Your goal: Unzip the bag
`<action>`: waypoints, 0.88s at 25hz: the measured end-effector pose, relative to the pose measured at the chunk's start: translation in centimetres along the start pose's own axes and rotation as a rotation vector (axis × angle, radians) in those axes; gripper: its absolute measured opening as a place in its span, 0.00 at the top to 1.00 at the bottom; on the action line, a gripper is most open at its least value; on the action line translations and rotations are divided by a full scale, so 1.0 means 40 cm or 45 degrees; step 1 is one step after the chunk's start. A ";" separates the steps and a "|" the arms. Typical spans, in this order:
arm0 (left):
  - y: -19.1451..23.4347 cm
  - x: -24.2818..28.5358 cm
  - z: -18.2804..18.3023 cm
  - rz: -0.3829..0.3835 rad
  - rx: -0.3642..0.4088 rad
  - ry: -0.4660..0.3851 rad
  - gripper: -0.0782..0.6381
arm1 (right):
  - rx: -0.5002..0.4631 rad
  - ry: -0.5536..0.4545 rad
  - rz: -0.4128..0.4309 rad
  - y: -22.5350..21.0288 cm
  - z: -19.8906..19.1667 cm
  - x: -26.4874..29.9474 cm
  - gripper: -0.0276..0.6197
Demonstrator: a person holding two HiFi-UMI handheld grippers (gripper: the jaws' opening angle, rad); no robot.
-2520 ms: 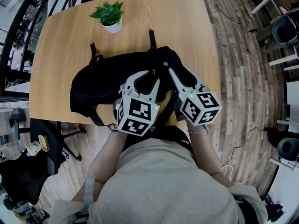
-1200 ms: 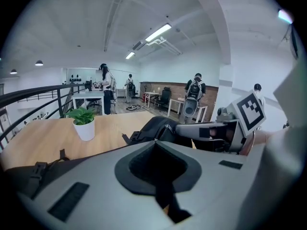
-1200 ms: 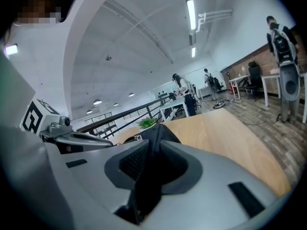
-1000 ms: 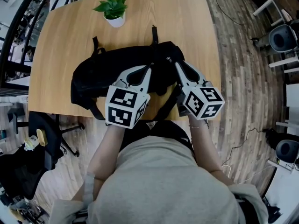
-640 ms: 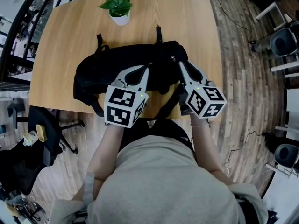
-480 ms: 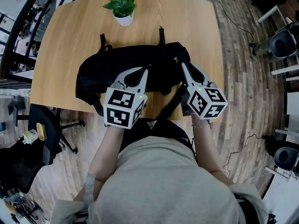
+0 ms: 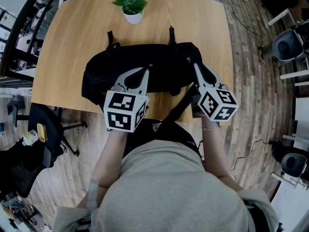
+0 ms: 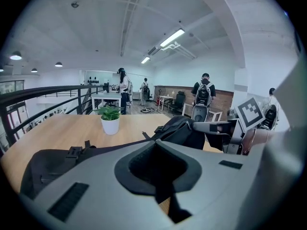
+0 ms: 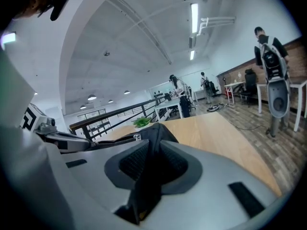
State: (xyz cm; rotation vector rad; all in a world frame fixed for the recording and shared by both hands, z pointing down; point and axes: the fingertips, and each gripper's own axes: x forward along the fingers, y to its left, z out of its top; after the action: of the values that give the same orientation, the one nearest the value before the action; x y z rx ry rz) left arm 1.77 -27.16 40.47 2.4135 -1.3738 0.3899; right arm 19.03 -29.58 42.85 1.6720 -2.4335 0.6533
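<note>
1. Risk: the left gripper (image 7: pixel 146 69) is pressed flat on a thin black pull tab (image 8: pixel 169 199). Little of the tab sits between the pads, so a tug off the zip's line could slip it free.
2. Risk: the right gripper (image 7: pixel 195 65) pinches a fold of the soft black fabric backpack (image 7: pixel 145 74), apparently as an anchor. If that fold creeps out, the whole bag would likely slide with the pull instead of unzipping.
3. Risk: slack cloth ahead of the slider may bunch and jam it. The slider itself shows in no view.
4. Place: the backpack lies lengthwise on the light wooden table (image 7: pixel 63 42), on the person's side of the small green plant in a white pot (image 7: pixel 133 9). It is near the plant without touching it, and its strap ends point toward the plant.
5. Place: the left gripper meets the bag's upper face almost directly person-side of the plant. The right gripper bites the bag's end off to the plant's right, well apart from the left one.
</note>
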 end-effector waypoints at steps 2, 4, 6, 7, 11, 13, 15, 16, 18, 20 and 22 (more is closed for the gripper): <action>0.012 -0.012 -0.003 0.007 -0.002 0.004 0.86 | -0.011 0.001 -0.022 0.002 0.007 -0.002 0.83; 0.027 -0.024 -0.007 0.016 -0.010 0.007 0.86 | -0.019 0.008 -0.037 0.000 0.007 -0.002 0.83; 0.042 -0.036 -0.010 0.026 -0.019 0.010 0.86 | -0.021 0.010 -0.055 -0.003 0.008 -0.003 0.83; 0.050 -0.043 -0.010 0.031 -0.019 0.012 0.86 | -0.021 0.009 -0.067 -0.005 0.008 -0.004 0.83; 0.084 -0.074 -0.018 0.056 -0.018 0.020 0.86 | -0.026 0.002 -0.117 -0.008 0.007 -0.008 0.83; 0.101 -0.087 -0.021 0.062 -0.024 0.024 0.86 | -0.034 0.001 -0.135 -0.006 0.007 -0.007 0.82; 0.108 -0.095 -0.025 0.059 -0.032 0.025 0.86 | -0.045 0.000 -0.150 -0.005 0.007 -0.007 0.82; 0.109 -0.097 -0.025 0.058 -0.034 0.023 0.86 | -0.051 -0.002 -0.158 -0.006 0.007 -0.008 0.82; 0.116 -0.102 -0.024 0.067 -0.034 0.015 0.87 | -0.053 -0.009 -0.174 -0.007 0.007 -0.007 0.82; 0.122 -0.109 -0.022 0.070 -0.038 0.008 0.86 | -0.058 -0.012 -0.194 -0.007 0.008 -0.008 0.82; 0.121 -0.116 -0.020 0.062 -0.037 0.003 0.87 | -0.122 -0.023 -0.234 -0.003 0.025 -0.018 0.79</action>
State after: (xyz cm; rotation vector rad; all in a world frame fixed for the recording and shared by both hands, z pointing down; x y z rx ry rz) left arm -4.77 -25.56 40.10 2.3600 -1.4293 0.3820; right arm 19.55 -29.40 41.74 1.8414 -2.2474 0.4909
